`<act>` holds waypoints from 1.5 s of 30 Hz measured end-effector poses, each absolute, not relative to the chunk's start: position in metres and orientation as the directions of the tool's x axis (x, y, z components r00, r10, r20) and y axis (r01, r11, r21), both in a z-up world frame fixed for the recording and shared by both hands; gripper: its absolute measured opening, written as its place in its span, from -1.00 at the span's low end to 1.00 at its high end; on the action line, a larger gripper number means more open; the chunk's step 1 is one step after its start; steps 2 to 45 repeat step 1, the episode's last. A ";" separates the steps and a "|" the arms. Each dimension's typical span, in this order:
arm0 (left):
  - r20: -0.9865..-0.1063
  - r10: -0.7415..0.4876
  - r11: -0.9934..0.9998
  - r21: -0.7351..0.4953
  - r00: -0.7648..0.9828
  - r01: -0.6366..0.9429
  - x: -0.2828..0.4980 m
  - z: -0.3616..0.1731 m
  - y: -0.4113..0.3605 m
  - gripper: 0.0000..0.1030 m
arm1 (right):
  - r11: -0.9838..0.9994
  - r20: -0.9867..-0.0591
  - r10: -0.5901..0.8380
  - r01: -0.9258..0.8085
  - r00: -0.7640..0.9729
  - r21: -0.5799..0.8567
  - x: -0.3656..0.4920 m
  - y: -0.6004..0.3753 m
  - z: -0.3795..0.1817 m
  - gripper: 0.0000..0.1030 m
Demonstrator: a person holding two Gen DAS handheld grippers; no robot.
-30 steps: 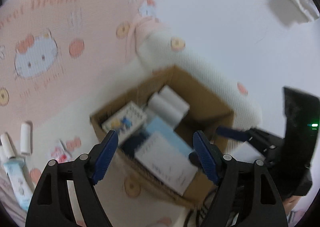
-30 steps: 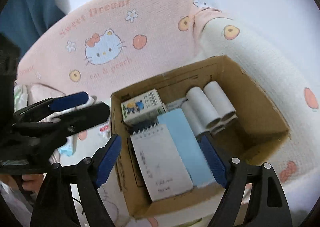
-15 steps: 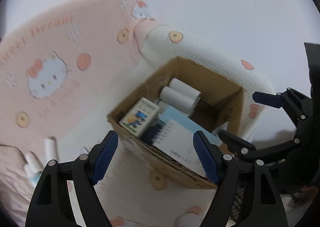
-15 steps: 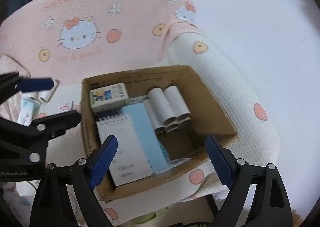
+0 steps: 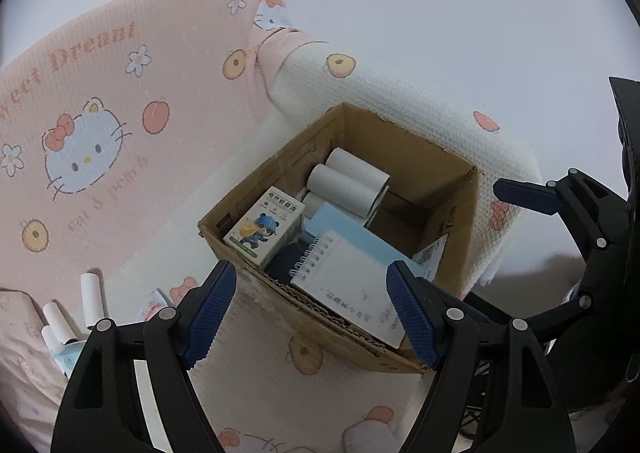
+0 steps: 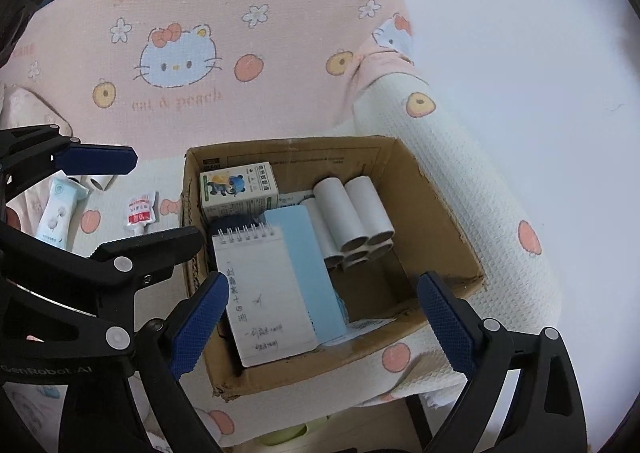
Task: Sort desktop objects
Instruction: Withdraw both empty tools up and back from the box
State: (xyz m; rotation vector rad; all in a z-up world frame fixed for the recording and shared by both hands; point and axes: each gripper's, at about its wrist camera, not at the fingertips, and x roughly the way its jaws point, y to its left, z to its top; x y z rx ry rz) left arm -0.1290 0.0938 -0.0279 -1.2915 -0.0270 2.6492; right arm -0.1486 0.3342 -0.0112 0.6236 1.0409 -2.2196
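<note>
Both hand-held grippers have pulled back and up from the cardboard box [image 6: 400,157] over the last second; we now see the whole box from higher up, where a second ago it filled the frame. Left hand-held gripper [image 5: 312,313] has its jaws wide apart and carries nothing; right hand-held gripper [image 6: 324,325] likewise spread wide and empty. Box sits on the pink blanket-covered table [image 6: 280,113] near its right edge and already holds the spiral notepad [image 6: 260,293], a light-blue pad [image 6: 312,273] just beside it, a stack of white paper rolls [image 6: 352,217] and a small cartoon carton [image 6: 236,187]. We read the retreat as one placement done and a reach for the next item pending. Left outside the box, well apart to its left: a red-and-white sachet [image 6: 140,211], a pale-blue tube [image 6: 56,213] and a few white rolls [image 5: 90,295]. Left gripper is the nearer one to those, so we expect it to take the next pick. Sachet lies flat on soft cloth, so pinching it may drag the fabric.
</note>
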 end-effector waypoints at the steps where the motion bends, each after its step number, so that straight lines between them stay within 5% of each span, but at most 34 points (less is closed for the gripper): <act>1: -0.781 0.182 -0.981 -0.102 -0.598 -0.165 -0.129 -0.028 0.094 0.57 | -0.511 -0.627 -0.320 0.687 -0.710 -0.517 -0.148 0.335 -0.011 0.84; 45: -0.781 0.182 -0.981 -0.102 -0.598 -0.165 -0.129 -0.028 0.094 0.57 | -0.511 -0.627 -0.320 0.687 -0.710 -0.517 -0.148 0.335 -0.011 0.84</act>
